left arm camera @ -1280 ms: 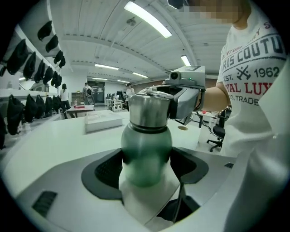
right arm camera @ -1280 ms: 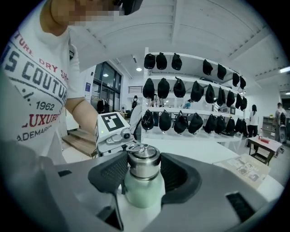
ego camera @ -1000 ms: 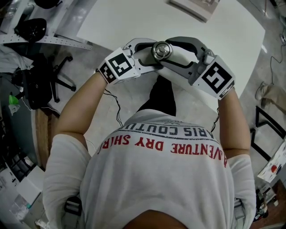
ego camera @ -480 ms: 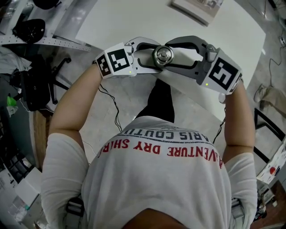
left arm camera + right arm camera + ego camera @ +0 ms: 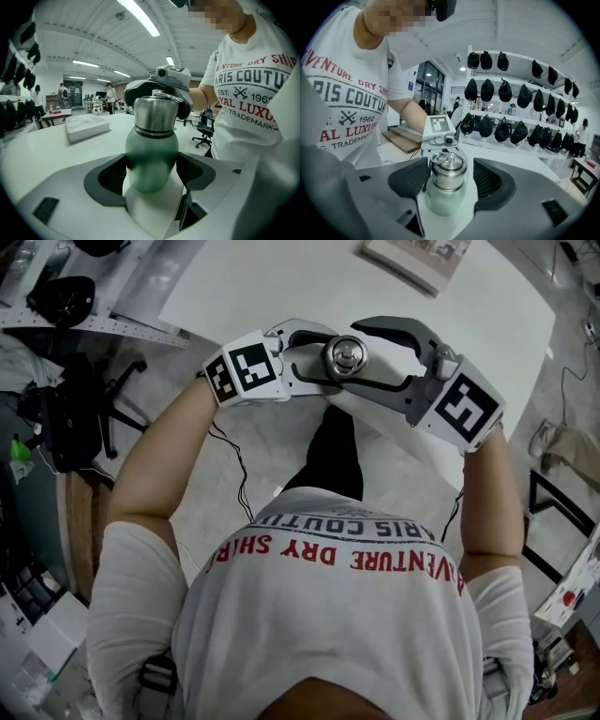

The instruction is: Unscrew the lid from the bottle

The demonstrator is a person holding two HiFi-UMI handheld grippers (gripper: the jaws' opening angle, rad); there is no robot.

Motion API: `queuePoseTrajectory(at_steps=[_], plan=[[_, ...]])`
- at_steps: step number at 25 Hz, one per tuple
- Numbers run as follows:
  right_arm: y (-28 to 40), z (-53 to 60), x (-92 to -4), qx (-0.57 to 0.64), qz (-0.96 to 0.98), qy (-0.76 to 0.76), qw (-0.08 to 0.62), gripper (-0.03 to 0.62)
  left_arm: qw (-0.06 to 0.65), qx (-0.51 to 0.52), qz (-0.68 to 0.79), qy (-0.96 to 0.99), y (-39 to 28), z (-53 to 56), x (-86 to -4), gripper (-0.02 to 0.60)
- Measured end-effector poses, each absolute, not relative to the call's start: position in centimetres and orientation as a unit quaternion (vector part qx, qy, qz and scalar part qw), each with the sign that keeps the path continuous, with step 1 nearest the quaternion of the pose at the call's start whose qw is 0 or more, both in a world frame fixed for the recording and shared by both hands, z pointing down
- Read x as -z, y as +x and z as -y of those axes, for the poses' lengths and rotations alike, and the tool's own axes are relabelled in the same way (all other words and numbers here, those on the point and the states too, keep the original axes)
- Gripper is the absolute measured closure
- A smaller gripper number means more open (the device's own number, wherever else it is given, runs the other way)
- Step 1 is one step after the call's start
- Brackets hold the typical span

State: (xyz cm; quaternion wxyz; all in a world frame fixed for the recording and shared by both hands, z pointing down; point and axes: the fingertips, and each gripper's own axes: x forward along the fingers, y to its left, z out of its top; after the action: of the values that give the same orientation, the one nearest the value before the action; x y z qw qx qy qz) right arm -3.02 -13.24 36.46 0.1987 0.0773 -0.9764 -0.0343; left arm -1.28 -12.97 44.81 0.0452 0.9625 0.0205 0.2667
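Note:
A green bottle (image 5: pixel 151 157) with a steel lid (image 5: pixel 155 115) stands upright between my two grippers, just above the near edge of the white table (image 5: pixel 281 287). My left gripper (image 5: pixel 151 174) is shut on the green body, with a pad pressing on each side. From the opposite side my right gripper (image 5: pixel 450 180) reaches around the lid (image 5: pixel 448 169). Its jaws have just been opening, and a gap shows between the right pad and the lid. In the head view the lid (image 5: pixel 344 354) sits where the left gripper (image 5: pixel 328 357) and right gripper (image 5: pixel 356 354) meet.
A flat white box (image 5: pixel 412 254) lies at the table's far side and shows as the box (image 5: pixel 86 126) in the left gripper view. An office chair (image 5: pixel 103 418) stands on the floor at the left. Shelves of black caps (image 5: pixel 511 93) line the wall behind.
The right gripper's jaws stand wider around the lid than before. Both grippers have tilted a little while staying in place. The bottle has not moved.

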Motion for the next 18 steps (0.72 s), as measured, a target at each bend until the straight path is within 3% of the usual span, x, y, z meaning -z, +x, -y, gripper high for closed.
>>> queuePoseTrajectory(at_steps=[10,18], plan=[[-1.8,13.2,-36.2,-0.015,0.950,0.275,0.148,0.299,0.093,-0.217,0.153,0.960,-0.9,13.2,-44.6,0.233],[-0.8,13.4,-36.8,-0.037,0.933,0.337,0.123,0.299,0.122,-0.201,0.294,0.926,-0.6,13.7,-44.7,0.233]])
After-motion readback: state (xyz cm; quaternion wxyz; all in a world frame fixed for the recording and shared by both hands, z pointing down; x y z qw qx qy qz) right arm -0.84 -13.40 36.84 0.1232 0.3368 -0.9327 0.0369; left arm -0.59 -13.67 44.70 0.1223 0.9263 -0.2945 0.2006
